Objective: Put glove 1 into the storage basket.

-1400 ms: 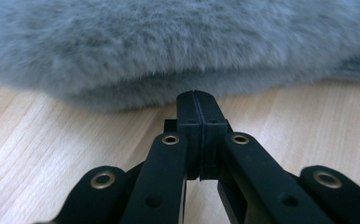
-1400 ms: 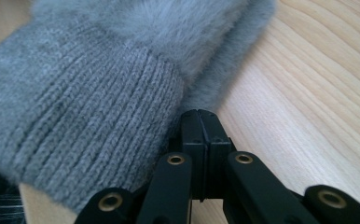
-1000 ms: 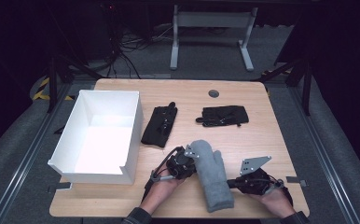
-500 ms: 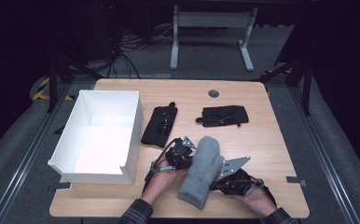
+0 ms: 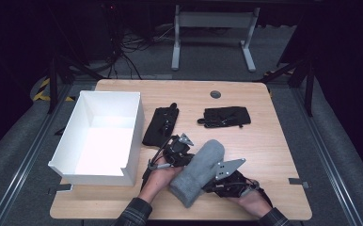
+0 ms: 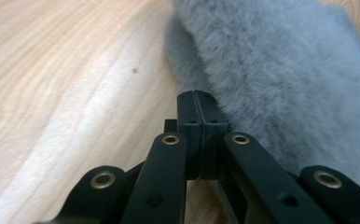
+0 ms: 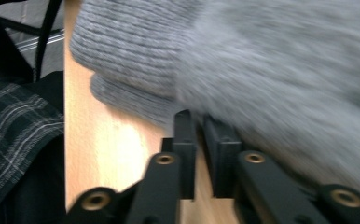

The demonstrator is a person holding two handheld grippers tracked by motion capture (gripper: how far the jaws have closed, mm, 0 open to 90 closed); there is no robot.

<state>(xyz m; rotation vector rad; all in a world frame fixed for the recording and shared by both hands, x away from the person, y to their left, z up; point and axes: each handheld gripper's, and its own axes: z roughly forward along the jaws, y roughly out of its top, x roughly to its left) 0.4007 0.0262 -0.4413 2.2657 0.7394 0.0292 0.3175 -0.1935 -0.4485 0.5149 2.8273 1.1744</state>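
high view: grey mitten [image 5: 199,170] lying slantwise near the counter's [image 5: 283,141] near edge, left gripper [image 6: 198,105] clenched empty beside it, right gripper [image 7: 201,123] just parting, nothing pinched; likely slide off toward the person if nudged.

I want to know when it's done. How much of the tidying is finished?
Hardly any. The white box holds nothing so far. The grey mitten lies on the table between the left tongs and right tongs. Two black gloves sit untouched.
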